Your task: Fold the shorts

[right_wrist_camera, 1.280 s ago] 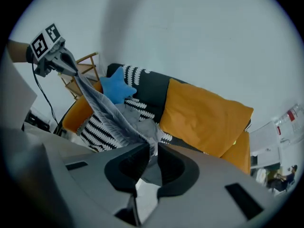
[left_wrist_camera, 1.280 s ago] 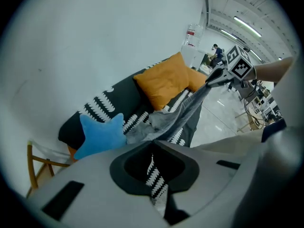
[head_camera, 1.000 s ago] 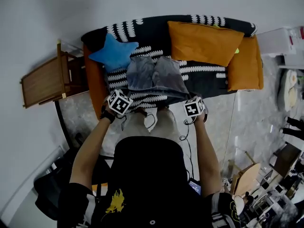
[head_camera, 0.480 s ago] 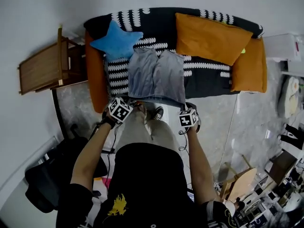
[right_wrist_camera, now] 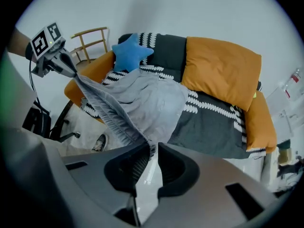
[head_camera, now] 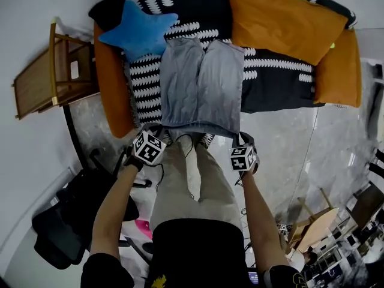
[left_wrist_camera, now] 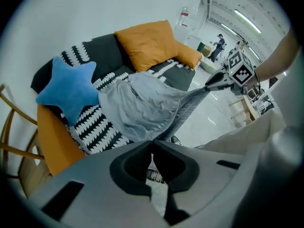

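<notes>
Gripping one corner of the waistband [head_camera: 198, 129] each, both grippers are pinched down on cloth. The left gripper's [left_wrist_camera: 152, 144] jaws are nearly together with the grey fabric running in between them. The right gripper's [right_wrist_camera: 151, 148] jaws are a shade wider, with the ribbed band caught between them.

The band runs taut from one gripper to the other, just off the front edge of the sofa [head_camera: 270, 83], above the person's legs [head_camera: 198, 185].

Shorts [head_camera: 198, 83]: pale grey, soft, lightly creased, with a darker ribbed waistband. They lie front to back on the seat, the two legs side by side pointing at the backrest. The seam between the legs is plain to see. The near part lifts slightly toward the held band. The far part rests on the black throw with white marks.

Against a second ago:
- The shorts were bunched and short on the seat; now they are drawn out long and much flatter.
- Both grippers have come down to the sofa's front edge, the same corners in their jaws as before.

Beyond:
- A blue star cushion [head_camera: 137, 32] touches the left leg of the shorts at its far corner.
- An orange cushion [head_camera: 282, 20] leans on the backrest to the right, just clear of the shorts.
- A wooden chair [head_camera: 45, 77] stands beside the sofa's orange arm [head_camera: 111, 83].
</notes>
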Demonstrator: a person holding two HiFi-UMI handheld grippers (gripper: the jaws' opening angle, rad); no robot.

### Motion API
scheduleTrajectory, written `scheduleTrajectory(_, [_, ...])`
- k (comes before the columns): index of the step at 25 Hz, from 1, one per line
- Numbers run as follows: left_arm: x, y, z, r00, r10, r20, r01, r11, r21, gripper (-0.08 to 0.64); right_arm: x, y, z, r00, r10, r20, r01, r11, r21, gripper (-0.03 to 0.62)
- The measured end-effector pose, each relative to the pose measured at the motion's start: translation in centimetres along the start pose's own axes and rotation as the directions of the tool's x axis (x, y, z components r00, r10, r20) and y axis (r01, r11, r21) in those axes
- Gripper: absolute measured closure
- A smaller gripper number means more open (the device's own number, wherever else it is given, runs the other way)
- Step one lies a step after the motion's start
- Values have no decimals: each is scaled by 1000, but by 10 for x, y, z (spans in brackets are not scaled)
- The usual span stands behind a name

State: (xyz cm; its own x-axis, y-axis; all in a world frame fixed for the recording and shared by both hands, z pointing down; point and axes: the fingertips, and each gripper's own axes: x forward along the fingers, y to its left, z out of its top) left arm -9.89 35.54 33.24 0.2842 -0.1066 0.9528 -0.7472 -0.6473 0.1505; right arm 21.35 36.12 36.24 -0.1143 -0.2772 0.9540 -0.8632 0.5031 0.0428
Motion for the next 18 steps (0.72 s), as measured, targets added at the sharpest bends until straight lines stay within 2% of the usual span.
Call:
scheduleTrajectory(5, [83, 5, -50, 998, -47, -28, 46, 998, -40, 538, 75, 18, -44, 1000, -25, -10, 26, 993, 114, 515])
scheduleTrajectory(11, [148, -3, -107, 997, -73, -33, 70, 993, -99, 538, 140, 50, -104, 1000, -12, -22, 18, 952, 306, 514])
scheduleTrajectory(15, [179, 3, -123, 998, -64, -4, 63, 988, -143, 536, 172, 62, -121, 1000, -15, -1, 14, 947, 321, 512])
scheduleTrajectory(16, [183, 1, -125, 997, -71, -1, 70, 986, -153, 532, 175, 63, -124, 1000, -10, -1, 9, 947, 321, 486])
scheduleTrajectory(17, [185, -2, -129, 996, -85, -4, 83, 983, -165, 501, 176, 66, -127, 1000, 5, -7, -3, 946, 326, 413])
scheduleTrajectory(18, [184, -5, -134, 994, -105, -11, 101, 977, -186, 385, 175, 71, -132, 999, 29, -20, -21, 943, 331, 334])
